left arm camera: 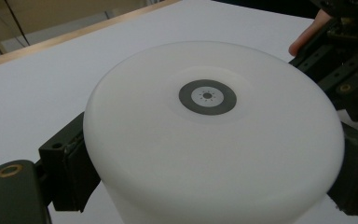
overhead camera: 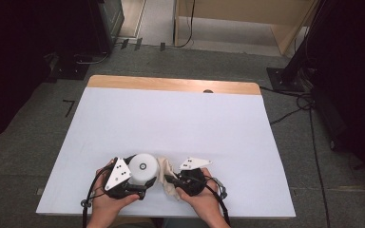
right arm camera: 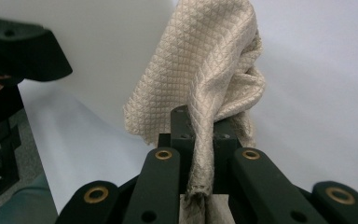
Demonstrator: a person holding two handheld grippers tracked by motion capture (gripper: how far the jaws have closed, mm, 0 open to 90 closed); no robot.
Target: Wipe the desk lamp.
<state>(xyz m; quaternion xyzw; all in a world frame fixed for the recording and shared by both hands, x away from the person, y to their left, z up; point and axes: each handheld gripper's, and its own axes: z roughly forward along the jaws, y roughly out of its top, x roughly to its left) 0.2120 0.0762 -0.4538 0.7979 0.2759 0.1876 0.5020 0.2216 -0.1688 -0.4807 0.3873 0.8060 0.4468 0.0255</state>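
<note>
A white round container, with a grey ring mark at the centre of its flat top, stands near the table's front edge. My left gripper is shut on it, one black pad on each side of its wall. My right gripper is shut on a beige waffle-weave cloth. In the right gripper view the cloth rises from between the closed jaws of the right gripper and lies against the container's white side. Both hands sit close together.
A white cover spreads over the table, with a bare wooden strip along the far edge and a small dark spot on it. Grey floor, black stands and cables surround the table.
</note>
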